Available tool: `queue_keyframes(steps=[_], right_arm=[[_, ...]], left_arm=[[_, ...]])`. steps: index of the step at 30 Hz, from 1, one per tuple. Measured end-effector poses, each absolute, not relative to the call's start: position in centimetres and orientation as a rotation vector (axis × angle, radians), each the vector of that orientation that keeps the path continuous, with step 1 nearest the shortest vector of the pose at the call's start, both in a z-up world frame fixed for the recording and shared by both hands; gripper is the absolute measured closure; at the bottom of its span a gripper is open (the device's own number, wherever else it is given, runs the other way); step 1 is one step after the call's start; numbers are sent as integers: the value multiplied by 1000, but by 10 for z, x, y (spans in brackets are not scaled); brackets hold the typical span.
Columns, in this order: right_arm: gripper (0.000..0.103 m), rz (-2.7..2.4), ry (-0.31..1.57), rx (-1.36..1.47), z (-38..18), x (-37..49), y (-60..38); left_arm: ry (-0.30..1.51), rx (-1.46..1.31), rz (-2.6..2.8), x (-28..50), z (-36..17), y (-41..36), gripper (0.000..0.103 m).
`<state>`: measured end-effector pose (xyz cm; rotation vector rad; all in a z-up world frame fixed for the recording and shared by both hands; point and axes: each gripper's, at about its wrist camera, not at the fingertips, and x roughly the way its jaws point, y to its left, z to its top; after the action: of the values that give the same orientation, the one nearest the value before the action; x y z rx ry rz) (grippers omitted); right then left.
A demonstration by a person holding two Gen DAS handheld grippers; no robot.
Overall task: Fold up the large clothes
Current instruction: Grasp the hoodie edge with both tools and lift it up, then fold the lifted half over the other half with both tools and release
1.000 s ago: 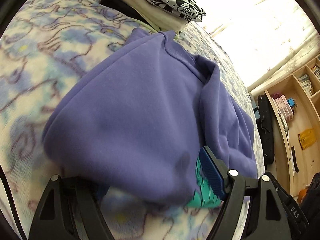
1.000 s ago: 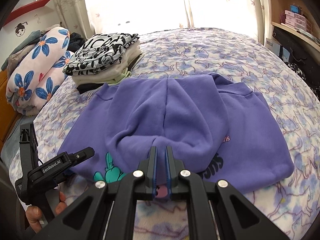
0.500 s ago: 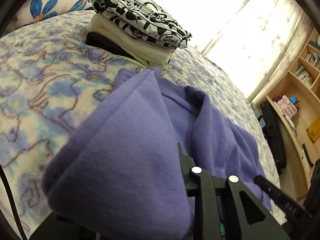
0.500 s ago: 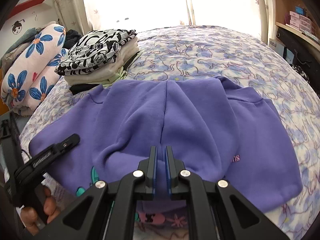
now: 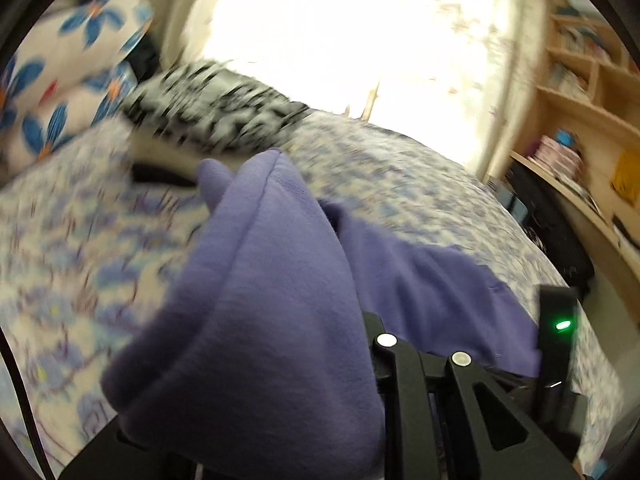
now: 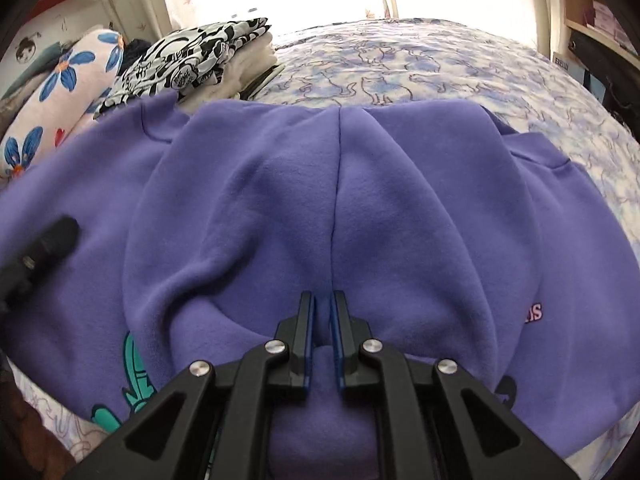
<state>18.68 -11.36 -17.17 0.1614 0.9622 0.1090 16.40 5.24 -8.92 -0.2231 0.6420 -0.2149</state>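
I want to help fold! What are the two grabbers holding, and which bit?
Both hold the purple hoodie. The right gripper pinches the hood's edge at its middle seam. The left gripper lifts a fold of one side; its exact hold is hidden.

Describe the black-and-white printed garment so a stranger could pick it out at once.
Start at the bed with the blue cat-print cover, then look to its far left side beside the flowered pillow. A pile of folded clothes sits there; the black-and-white garment is on top, the only cartoon-patterned piece, above plain cream layers.
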Motion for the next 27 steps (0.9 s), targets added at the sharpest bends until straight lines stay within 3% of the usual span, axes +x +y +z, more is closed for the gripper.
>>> queue_keyframes(steps=[7, 15, 27], right_arm=[[94, 197, 992, 301, -163, 173, -141], [94, 81, 906, 438, -122, 107, -232], [94, -188, 825, 531, -115, 37, -348]], left_arm=[[601, -122, -292, 159, -49, -3, 86], [555, -7, -378, 146, -19, -81, 86], [651, 178, -486, 146, -54, -212, 86]])
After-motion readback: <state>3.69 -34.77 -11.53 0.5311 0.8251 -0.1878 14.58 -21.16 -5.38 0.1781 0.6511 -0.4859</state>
